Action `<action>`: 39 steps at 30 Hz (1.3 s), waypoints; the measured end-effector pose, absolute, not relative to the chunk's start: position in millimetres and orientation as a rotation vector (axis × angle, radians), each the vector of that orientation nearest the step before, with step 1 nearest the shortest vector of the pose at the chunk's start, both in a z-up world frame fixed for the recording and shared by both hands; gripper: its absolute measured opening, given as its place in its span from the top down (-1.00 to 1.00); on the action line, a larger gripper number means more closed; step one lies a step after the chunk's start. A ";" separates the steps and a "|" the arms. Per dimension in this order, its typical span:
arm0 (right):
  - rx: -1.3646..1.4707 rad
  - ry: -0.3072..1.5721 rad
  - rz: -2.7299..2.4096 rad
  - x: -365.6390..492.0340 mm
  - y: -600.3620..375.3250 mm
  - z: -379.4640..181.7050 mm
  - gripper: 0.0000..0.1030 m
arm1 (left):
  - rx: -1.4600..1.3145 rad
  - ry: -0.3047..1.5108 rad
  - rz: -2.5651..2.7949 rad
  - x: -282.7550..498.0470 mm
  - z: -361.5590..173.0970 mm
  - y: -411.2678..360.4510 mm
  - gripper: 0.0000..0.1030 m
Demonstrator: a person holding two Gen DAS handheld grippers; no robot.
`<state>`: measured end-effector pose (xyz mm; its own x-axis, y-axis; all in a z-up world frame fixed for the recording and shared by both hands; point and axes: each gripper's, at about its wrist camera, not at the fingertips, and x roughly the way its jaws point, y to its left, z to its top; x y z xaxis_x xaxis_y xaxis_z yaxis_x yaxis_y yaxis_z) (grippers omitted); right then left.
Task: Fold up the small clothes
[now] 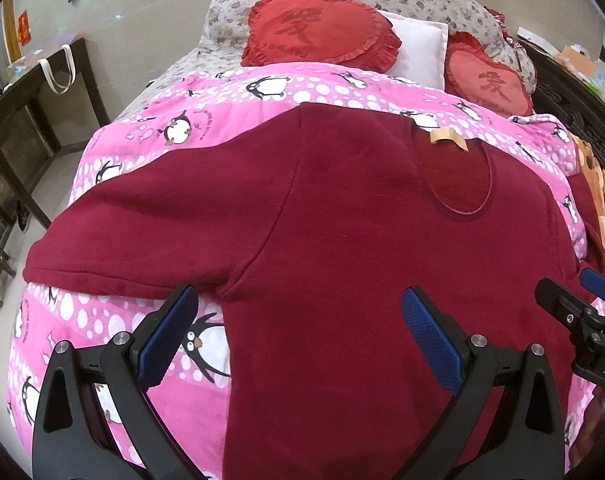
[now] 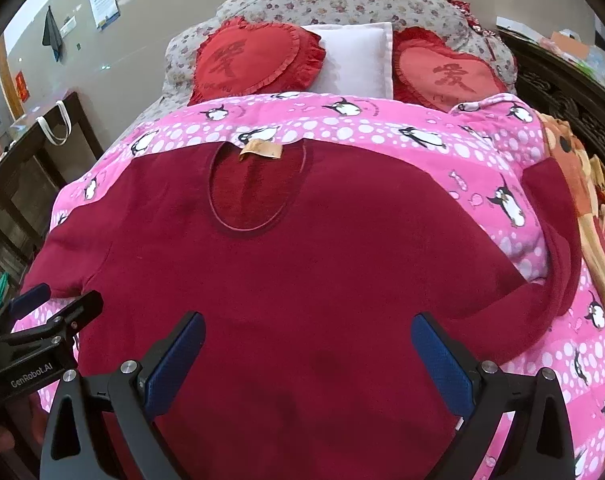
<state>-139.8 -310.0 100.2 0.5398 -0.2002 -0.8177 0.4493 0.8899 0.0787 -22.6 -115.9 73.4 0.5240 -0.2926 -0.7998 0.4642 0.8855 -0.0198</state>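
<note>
Sweater (image 1: 342,216) flat, front up, on the pink quilt (image 1: 150,128) on the bed, sleeves spread. Left claw (image 1: 298,340) wide apart, empty, over the sweater's left armpit. Right claw (image 2: 308,364) wide apart, empty, over its lower body. Both aimed toward the pillows (image 2: 258,60).

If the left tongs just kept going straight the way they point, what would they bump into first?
Most likely the dark red sweater spread on the pink penguin quilt. The open left tongs point at its underarm and side; depth is unclear.
</note>
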 end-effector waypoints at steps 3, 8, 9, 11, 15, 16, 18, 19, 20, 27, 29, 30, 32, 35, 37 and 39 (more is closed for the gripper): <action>0.288 0.928 -0.384 -134.2 -306.9 99.1 -0.99 | 0.197 0.917 -0.447 -18.6 72.8 -111.8 -0.98; 0.279 0.944 -0.362 -123.4 -300.4 94.7 -0.99 | 0.177 0.930 -0.419 -9.9 70.1 -102.6 -0.98; 0.275 0.947 -0.357 -120.6 -298.1 94.1 -0.99 | 0.175 0.930 -0.415 -9.1 69.9 -101.3 -0.98; 0.271 0.947 -0.351 -117.6 -295.6 93.9 -0.99 | 0.175 0.929 -0.407 -7.6 69.6 -98.7 -0.98; 0.263 0.948 -0.344 -111.5 -289.6 93.1 -0.99 | 0.174 0.932 -0.403 -5.9 68.7 -96.5 -0.98; 0.265 0.949 -0.342 -111.1 -289.2 92.8 -0.99 | 0.173 0.932 -0.401 -5.8 68.5 -95.5 -0.98; 0.270 0.952 -0.335 -108.4 -287.3 92.1 -0.99 | 0.169 0.933 -0.399 -5.0 68.0 -93.6 -0.98; 0.270 0.955 -0.332 -107.5 -285.8 91.4 -0.99 | 0.166 0.935 -0.397 -4.6 67.6 -92.0 -0.98; 0.270 0.956 -0.330 -106.4 -285.0 90.8 -0.99 | 0.163 0.936 -0.393 -3.8 67.2 -90.4 -0.98; 0.244 0.977 -0.296 -97.8 -271.2 85.2 -0.99 | 0.142 0.952 -0.367 2.5 63.5 -77.0 -0.98; 0.238 0.982 -0.283 -93.5 -266.2 83.7 -0.99 | 0.125 0.959 -0.356 5.8 62.4 -68.3 -0.98; 0.236 0.984 -0.280 -91.9 -264.5 83.3 -0.99 | 0.111 0.963 -0.350 7.8 61.8 -61.9 -0.98; 0.231 0.988 -0.265 -88.9 -259.2 82.7 -0.99 | 0.076 0.978 -0.342 13.0 60.9 -49.4 -0.98; 0.221 0.992 -0.248 -86.2 -253.2 82.4 -0.99 | -0.017 1.005 -0.319 26.0 60.4 -17.7 -0.98; 0.216 0.998 -0.237 -83.7 -249.7 80.9 -0.98 | -0.086 1.014 -0.293 35.3 61.5 7.2 -0.98; 0.217 1.003 -0.228 -82.0 -247.0 78.8 -0.98 | -0.148 1.020 -0.267 44.7 62.4 30.1 -0.98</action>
